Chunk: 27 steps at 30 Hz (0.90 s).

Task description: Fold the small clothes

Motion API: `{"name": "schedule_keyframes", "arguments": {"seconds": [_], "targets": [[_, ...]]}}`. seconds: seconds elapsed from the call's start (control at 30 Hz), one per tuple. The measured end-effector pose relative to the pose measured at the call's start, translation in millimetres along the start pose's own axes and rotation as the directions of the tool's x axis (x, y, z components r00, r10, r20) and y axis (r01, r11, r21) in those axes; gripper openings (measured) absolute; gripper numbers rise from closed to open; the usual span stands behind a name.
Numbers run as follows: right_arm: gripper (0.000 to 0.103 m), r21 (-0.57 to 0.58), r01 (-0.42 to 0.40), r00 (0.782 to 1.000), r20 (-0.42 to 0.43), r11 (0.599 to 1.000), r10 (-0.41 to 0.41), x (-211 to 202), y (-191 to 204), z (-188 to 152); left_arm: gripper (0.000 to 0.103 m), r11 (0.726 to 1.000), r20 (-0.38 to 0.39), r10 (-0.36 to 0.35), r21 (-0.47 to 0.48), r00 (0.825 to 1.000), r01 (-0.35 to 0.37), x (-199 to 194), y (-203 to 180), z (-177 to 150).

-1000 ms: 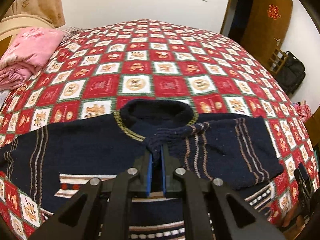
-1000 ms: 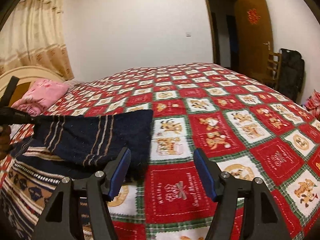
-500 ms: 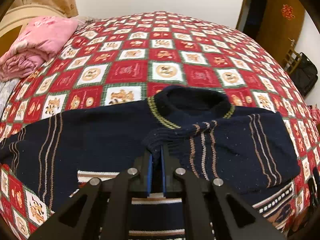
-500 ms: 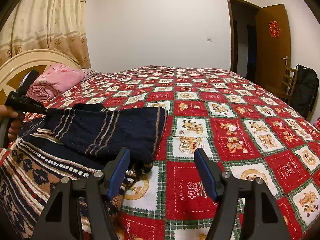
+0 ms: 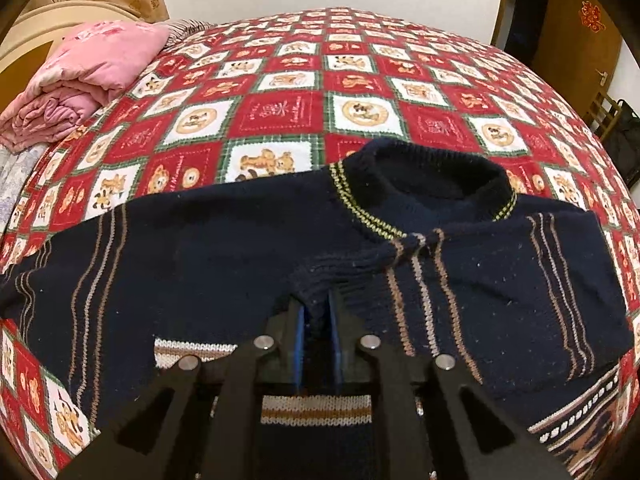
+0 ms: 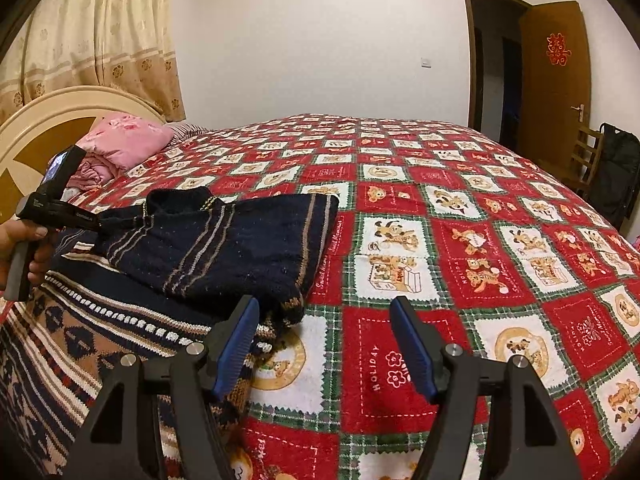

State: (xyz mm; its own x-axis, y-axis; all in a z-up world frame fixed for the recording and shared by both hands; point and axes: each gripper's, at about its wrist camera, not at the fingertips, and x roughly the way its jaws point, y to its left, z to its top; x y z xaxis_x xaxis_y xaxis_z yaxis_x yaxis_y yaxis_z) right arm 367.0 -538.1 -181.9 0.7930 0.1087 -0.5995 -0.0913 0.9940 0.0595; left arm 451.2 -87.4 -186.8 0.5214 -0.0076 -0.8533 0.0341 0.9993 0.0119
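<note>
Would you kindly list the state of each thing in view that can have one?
Left tool: shut on the sleeve cuff.
Right tool: open, holding nothing.
Sweater: spread flat on the bed.
Sleeve: folded across the sweater's body.
Pink quilt: folded, by the headboard.
Door: open.

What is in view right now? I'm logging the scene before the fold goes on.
Navy knitted sweater with tan stripes: one, flat on bedspread, right sleeve folded across chest.
Red-and-white checked cartoon bedspread: one, covers bed.
Pink folded quilt: one, by headboard.
Cream curved headboard: one, bed's left end.
Beige patterned curtain: one, behind headboard.
Brown wooden door: one, open, far right.
Black bag: one, beside door.
Left gripper: black, blue pads, pinching sleeve cuff.
Right gripper: open above bedspread.
</note>
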Motion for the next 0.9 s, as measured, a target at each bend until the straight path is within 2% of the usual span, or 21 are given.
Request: {"name": "schedule_keyframes", "arguments": {"seconds": [0.1, 0.17, 0.23, 0.3, 0.4, 0.47, 0.5, 0.57, 0.63, 0.67, 0.73, 0.8, 0.9], "targets": [[0.069, 0.005, 0.01, 1.0, 0.0, 1.0, -0.01, -0.7, -0.6, 0.3, 0.034, 1.0, 0.019, -0.024, -0.008, 1.0, 0.025, -11.0, 2.3, -3.2], [0.069, 0.01, 0.021, 1.0, 0.003, 1.0, -0.021, -0.3, -1.4, 3.2, 0.052, 1.0, 0.048, -0.024, 0.006, 0.999, 0.024, -21.5, 4.3, -5.9], [0.069, 0.029, 0.045, 0.999, -0.003, 0.999, -0.045, 1.8, -1.2, 13.9, 0.058, 0.999, 0.085, -0.016, 0.03, 0.996, 0.013, -34.2, 8.5, -12.7], [0.069, 0.053, 0.08, 0.997, 0.002, 0.995, -0.08, 4.9, 1.0, 28.4, 0.059, 0.998, 0.088, 0.001, 0.058, 0.996, -0.006, -37.3, 11.2, -18.8], [0.069, 0.059, 0.093, 0.995, -0.032, 0.994, -0.091, 24.9, 7.5, 47.7, 0.059, 0.999, 0.062, 0.003, 0.049, 0.998, -0.006, -32.4, 20.3, -28.1], [0.069, 0.039, 0.106, 0.99, -0.098, 0.994, -0.102, 46.6, 15.1, 48.5, 0.059, 0.999, 0.036, 0.007, 0.032, 0.999, -0.008, -27.5, 25.0, -32.5], [0.069, 0.002, 0.131, 0.972, -0.198, 0.991, -0.128, 65.1, 22.0, 41.7, 0.059, 1.0, 0.022, -0.009, 0.02, 1.0, 0.009, -27.3, 28.2, -37.3], [0.069, -0.058, 0.147, 0.94, -0.303, 0.987, -0.158, 81.9, 31.0, 23.8, 0.059, 0.999, 0.021, -0.032, 0.025, 0.999, 0.031, -31.5, 31.8, -45.0], [0.069, -0.076, 0.179, 0.948, -0.254, 0.981, -0.192, 72.0, 34.8, 18.4, 0.064, 0.998, 0.03, -0.041, 0.043, 0.999, 0.04, -39.7, 38.2, -53.7], [0.069, -0.069, 0.178, 0.945, -0.268, 0.982, -0.19, 68.6, 34.6, 19.1, 0.071, 0.998, 0.037, -0.045, 0.049, 0.998, 0.043, -44.2, 43.2, -58.0], [0.069, -0.044, 0.187, 0.943, -0.274, 0.981, -0.192, 60.9, 33.8, 23.9, 0.078, 0.998, 0.055, -0.044, 0.052, 0.997, 0.042, -52.6, 56.5, -66.6], [0.069, -0.034, 0.206, 0.951, -0.227, 0.978, -0.208, 49.3, 41.5, 33.4, 0.078, 0.998, 0.062, -0.04, 0.044, 0.997, 0.038, -57.4, 71.8, -73.2], [0.069, -0.081, 0.159, 0.972, -0.161, 0.984, -0.17, 42.4, 72.6, 44.6, 0.078, 1.0, 0.073, -0.02, 0.01, 0.997, 0.019, -60.2, 96.7, -79.0]]}}
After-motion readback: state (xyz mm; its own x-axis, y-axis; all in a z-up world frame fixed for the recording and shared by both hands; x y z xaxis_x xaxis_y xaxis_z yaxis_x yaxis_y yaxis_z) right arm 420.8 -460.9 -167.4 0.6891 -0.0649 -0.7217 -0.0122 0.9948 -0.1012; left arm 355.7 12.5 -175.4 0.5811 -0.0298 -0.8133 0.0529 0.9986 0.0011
